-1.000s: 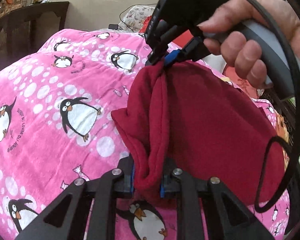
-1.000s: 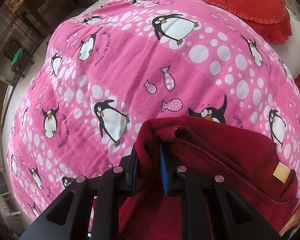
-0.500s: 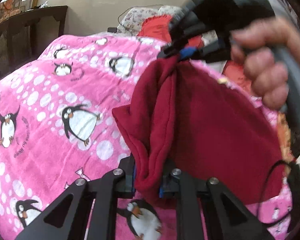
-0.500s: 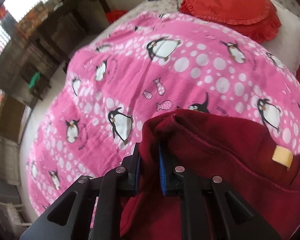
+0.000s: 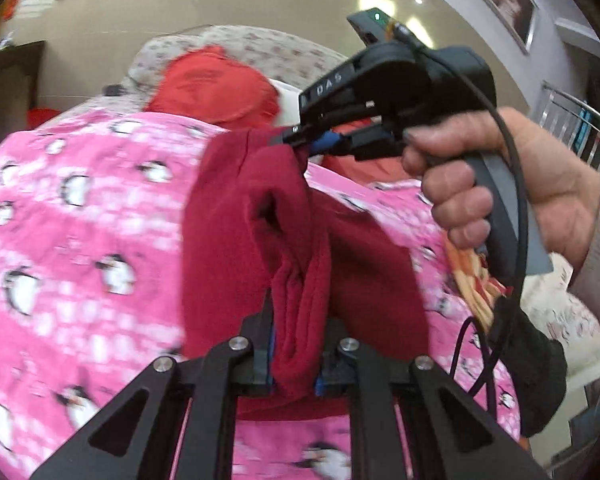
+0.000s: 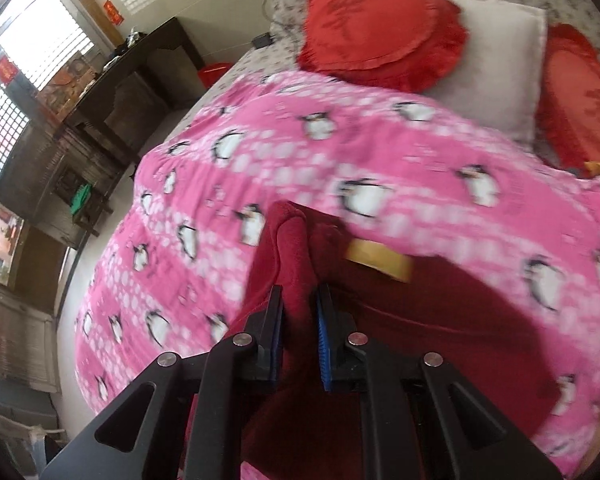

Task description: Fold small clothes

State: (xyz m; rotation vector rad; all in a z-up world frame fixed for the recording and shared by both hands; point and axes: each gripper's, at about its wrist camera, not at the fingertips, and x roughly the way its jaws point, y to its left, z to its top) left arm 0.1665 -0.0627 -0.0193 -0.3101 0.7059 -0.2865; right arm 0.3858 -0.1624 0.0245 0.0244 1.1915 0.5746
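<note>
A dark red fleece garment [image 5: 236,240] hangs between my two grippers above a pink penguin blanket [image 5: 80,220]. My left gripper [image 5: 296,344] is shut on a bunched fold of it at the near end. My right gripper [image 5: 300,146] shows in the left wrist view, held by a hand, shut on the far top corner. In the right wrist view my right gripper [image 6: 298,312] pinches a ridge of the red garment [image 6: 440,320], which carries a yellow tag [image 6: 380,260]. The garment sags in loose folds, lifted off the bed.
The pink blanket [image 6: 340,152] covers a bed. Red round cushions [image 6: 372,28] and a white pillow [image 6: 496,60] lie at its head. A dark wooden desk [image 6: 132,80] stands to the left by windows. A cable [image 5: 516,208] hangs from the right gripper.
Both grippers have risen and tilted up, lifting the red garment off the blanket. The garment has bunched into narrower folds between them. Both grips hold.
</note>
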